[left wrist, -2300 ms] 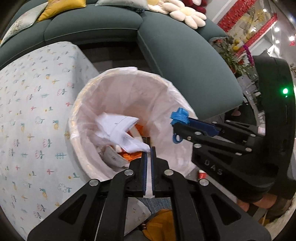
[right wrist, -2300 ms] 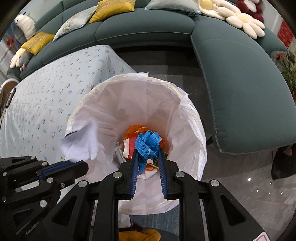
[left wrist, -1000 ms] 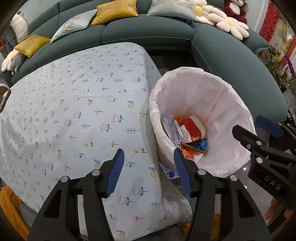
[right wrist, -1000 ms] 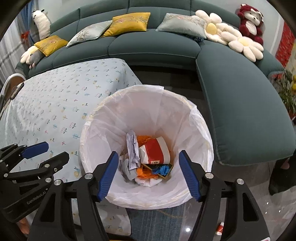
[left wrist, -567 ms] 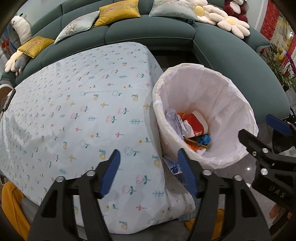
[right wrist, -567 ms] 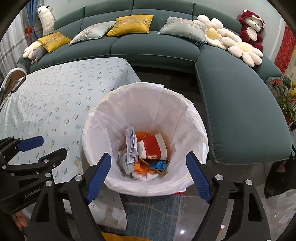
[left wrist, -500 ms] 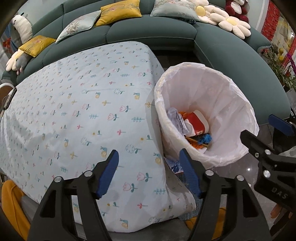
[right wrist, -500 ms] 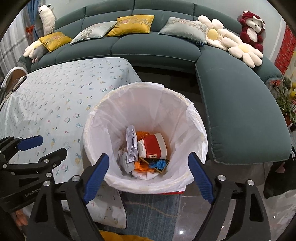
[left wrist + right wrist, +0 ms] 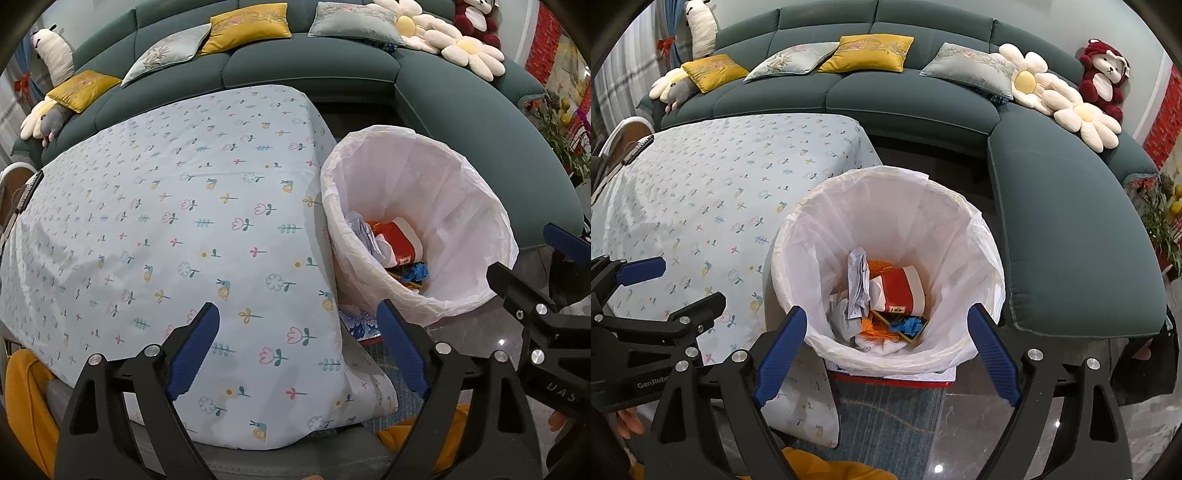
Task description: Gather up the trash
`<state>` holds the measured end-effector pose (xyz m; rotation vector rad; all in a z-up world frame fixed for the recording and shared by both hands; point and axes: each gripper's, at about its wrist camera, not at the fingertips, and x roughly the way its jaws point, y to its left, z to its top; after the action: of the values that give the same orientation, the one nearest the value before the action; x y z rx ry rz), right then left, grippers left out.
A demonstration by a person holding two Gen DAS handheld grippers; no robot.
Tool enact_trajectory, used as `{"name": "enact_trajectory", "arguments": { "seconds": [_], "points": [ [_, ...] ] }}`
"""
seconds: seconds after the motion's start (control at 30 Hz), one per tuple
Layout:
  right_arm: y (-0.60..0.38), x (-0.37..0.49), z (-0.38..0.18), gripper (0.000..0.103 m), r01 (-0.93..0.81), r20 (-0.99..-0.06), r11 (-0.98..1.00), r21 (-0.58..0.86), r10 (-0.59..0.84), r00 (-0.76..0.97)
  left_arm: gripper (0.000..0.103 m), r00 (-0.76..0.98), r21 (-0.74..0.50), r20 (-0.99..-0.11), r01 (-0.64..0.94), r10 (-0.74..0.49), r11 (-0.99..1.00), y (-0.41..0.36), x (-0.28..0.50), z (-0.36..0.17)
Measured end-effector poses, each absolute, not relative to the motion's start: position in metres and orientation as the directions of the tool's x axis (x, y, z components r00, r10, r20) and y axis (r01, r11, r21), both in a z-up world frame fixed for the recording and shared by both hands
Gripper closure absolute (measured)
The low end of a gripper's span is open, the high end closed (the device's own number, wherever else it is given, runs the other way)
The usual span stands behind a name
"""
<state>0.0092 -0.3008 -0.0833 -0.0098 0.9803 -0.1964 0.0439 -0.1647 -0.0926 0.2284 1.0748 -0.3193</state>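
A bin with a white liner stands on the floor beside the table. In it lie a red and white cup, crumpled paper, orange scraps and a blue wrapper. My left gripper hangs over the table's near corner, left of the bin; its jaws are opening with nothing between them. My right gripper hovers above the bin's near rim, open and empty.
A table under a floral cloth touches the bin's left side. A curved dark green sofa with cushions and plush toys wraps behind and to the right. A blue rug lies under the bin.
The left gripper let go of white paper and the right of the blue wrapper; both lie in the bin. Both grippers drew back from the bin and their jaws spread wide.
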Motion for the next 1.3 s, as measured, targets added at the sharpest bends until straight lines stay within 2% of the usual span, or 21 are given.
{"name": "enact_trajectory", "arguments": {
  "seconds": [1.3],
  "points": [
    [-0.2988, 0.0029, -0.0890, 0.018, 0.163, -0.837, 0.982, -0.099, -0.171, 0.520, 0.017, 0.457, 0.065, -0.881, 0.367, -0.119, 0.928, -0.1622, 0.0397, -0.0947]
  ]
}}
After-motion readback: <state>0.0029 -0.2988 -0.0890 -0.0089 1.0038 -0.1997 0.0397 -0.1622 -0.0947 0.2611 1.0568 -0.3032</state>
